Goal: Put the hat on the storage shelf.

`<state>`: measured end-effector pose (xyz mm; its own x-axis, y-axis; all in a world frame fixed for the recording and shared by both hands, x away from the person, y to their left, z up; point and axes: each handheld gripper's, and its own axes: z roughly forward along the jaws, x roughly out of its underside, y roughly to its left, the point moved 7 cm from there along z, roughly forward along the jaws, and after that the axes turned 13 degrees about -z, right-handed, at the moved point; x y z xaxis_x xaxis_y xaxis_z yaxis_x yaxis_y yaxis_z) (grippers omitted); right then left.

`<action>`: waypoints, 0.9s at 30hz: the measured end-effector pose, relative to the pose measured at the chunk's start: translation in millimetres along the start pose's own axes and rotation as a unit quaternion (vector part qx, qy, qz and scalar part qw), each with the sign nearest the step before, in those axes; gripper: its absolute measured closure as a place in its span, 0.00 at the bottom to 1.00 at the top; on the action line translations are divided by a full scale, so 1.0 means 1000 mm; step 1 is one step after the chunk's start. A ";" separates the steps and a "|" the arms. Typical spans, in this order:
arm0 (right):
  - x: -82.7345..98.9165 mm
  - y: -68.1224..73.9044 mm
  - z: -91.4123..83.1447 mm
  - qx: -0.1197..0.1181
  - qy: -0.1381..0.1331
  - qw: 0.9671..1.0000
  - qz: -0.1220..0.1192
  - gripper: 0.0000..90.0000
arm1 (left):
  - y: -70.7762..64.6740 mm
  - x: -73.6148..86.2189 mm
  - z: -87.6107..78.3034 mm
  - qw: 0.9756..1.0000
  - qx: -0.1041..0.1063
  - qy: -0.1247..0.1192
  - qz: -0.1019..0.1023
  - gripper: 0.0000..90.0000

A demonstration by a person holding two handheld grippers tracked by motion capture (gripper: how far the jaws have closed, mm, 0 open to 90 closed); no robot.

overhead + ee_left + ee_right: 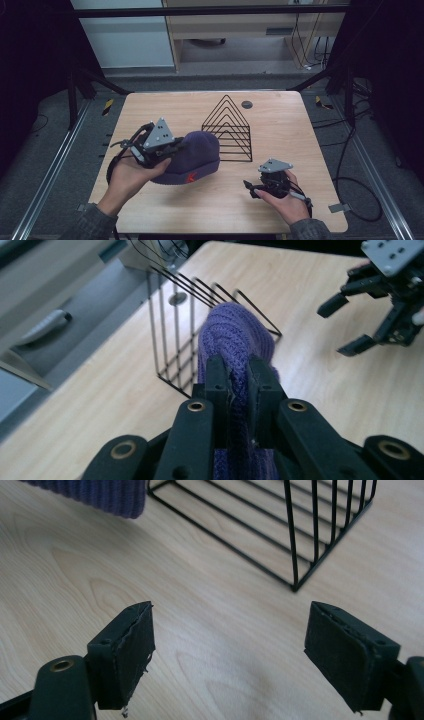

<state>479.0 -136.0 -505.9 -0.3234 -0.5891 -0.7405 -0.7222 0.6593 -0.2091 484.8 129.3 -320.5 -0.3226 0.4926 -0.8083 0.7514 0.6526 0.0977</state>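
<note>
My left gripper [239, 371] pinches a fold of a purple knit beanie [192, 159], jaws narrow on the wool, the hat lifted slightly at that edge and otherwise resting on the wooden table [280, 200]. A black wire rack [229, 129] stands just behind it. My right gripper [227, 660] hovers nearby over bare wood, jaws wide, holding nothing. I judge the grasp made; where the hat goes remains undone.
</note>
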 end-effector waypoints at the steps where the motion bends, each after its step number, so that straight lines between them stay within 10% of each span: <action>1: -0.005 0.000 -0.002 0.000 -0.007 1.000 -0.002 0.23 | 0.003 -0.004 -0.003 1.000 0.000 -0.003 0.001 0.91; 10: -0.063 0.011 -0.013 -0.034 -0.064 0.997 -0.017 0.23 | 0.023 -0.037 -0.016 1.000 0.005 -0.027 0.002 0.90; 27: -0.129 0.020 -0.001 -0.058 -0.068 0.993 -0.079 0.30 | 0.021 -0.058 -0.034 0.998 0.017 -0.050 0.020 0.90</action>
<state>505.7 -46.7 -413.9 -0.1202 -0.6067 -0.7858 -0.8250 0.5013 -0.2609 499.8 133.6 -251.7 -0.2350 0.4571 -0.8578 0.7820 0.6130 0.1124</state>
